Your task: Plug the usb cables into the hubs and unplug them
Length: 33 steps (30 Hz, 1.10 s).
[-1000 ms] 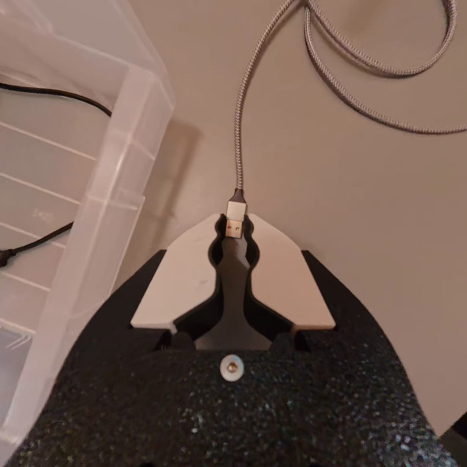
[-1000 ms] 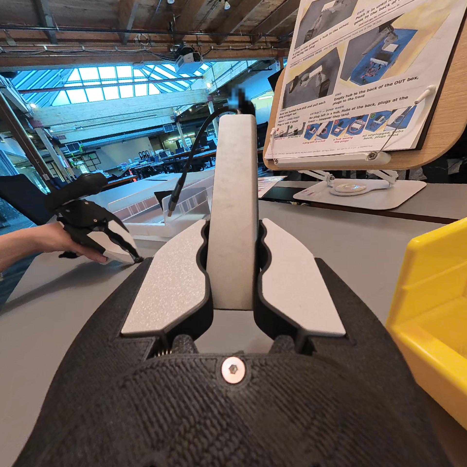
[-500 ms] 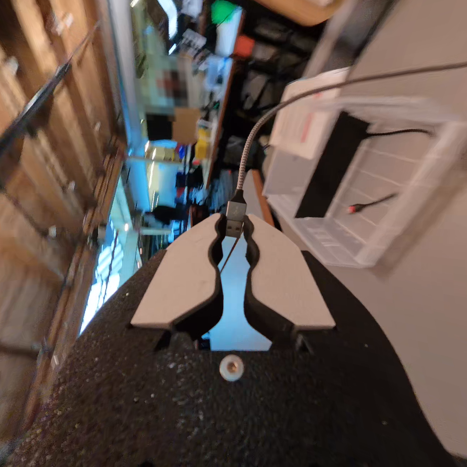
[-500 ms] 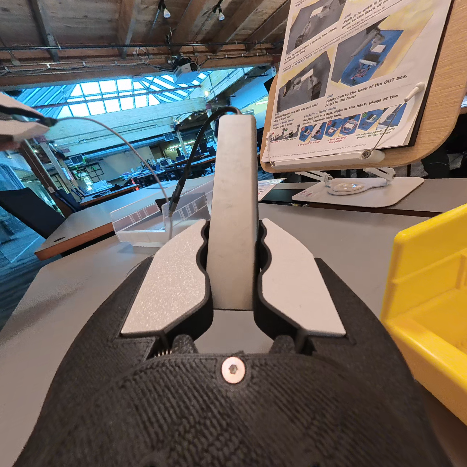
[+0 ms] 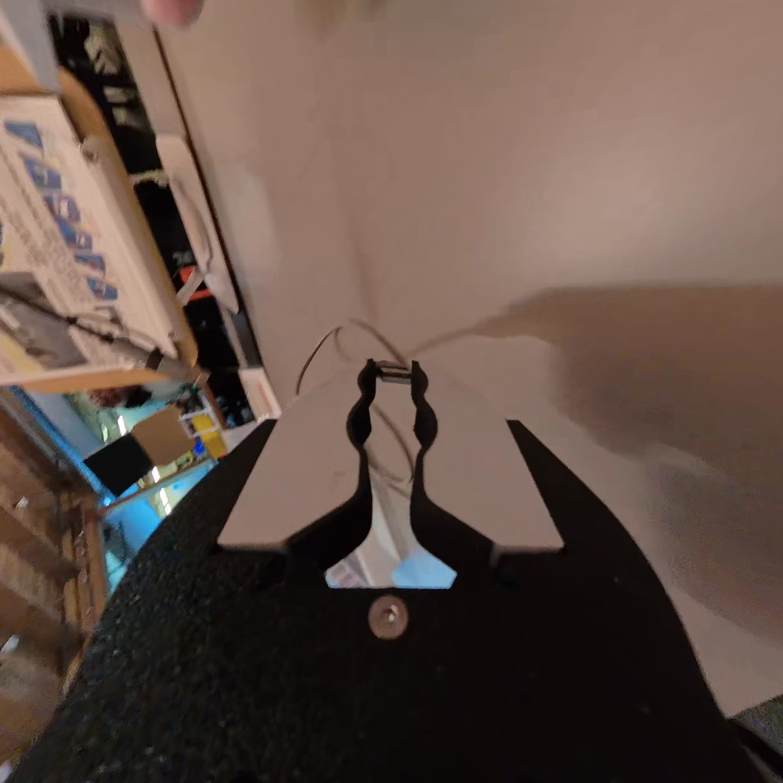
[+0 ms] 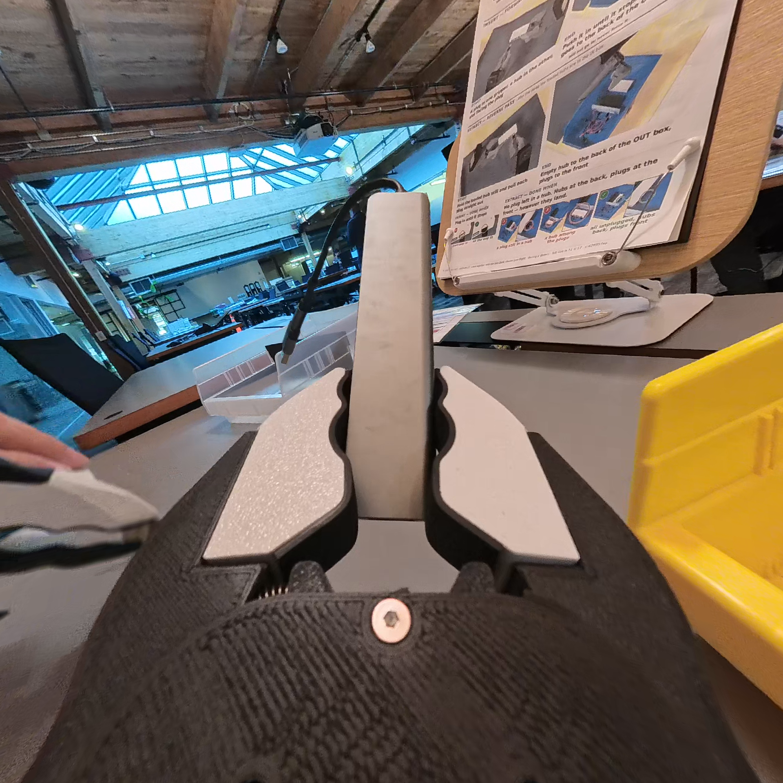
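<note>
Left gripper [image 5: 392,373] pinches the small rigid USB plug [image 5: 393,375] crosswise at its fingertips, its limp light cable [image 5: 322,351] trailing over the table, while the right gripper [image 6: 390,381] clamps the stiff grey hub [image 6: 392,339] upright by its narrow sides.

Grey hub [image 6: 392,351] upright, clamped; metal USB plug [image 5: 393,376] held crosswise

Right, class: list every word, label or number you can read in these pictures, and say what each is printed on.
Instruction sheet on the wooden stand: printed headings and captions, readable here, but I won't copy them out.
Same sheet, left wrist view: blurred, unreadable.
Stickers on the stand's foot: too small.
Hub, plug, yellow bin: no writing seen.
</note>
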Available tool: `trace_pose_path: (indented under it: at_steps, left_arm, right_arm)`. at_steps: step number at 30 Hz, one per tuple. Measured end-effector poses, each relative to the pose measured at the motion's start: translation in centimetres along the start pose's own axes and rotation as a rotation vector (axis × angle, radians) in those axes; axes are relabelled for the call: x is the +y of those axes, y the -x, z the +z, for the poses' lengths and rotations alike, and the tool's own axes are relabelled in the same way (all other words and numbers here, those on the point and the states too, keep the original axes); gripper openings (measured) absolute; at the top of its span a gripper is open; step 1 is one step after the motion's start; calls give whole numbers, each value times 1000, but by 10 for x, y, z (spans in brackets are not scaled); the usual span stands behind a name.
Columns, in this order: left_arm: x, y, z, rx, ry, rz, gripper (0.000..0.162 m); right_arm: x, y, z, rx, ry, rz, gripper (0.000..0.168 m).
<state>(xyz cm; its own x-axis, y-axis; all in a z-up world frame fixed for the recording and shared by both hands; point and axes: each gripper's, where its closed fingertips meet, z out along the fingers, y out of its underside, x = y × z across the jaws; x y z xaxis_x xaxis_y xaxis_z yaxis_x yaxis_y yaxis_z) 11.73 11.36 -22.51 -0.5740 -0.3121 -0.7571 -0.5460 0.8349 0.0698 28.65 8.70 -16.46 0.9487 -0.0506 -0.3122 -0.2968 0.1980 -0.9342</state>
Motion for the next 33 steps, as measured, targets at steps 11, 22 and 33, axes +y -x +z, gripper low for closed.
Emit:
trace_pose_path:
  at_steps: [11, 22, 33]
  left_arm:
    - [-84, -41, 20, 391, -657, -117, 30]
    - [29, 6, 6, 475, -689, -157, 30]
    - [29, -35, 54, 431, -633, -121, 10]
  right_arm:
    - [-2, -3, -2, 4, -5, 2, 36]
    - [0, -3, -1, -1, 9, -2, 36]
    - [-1, -2, -1, -4, 2, -8, 36]
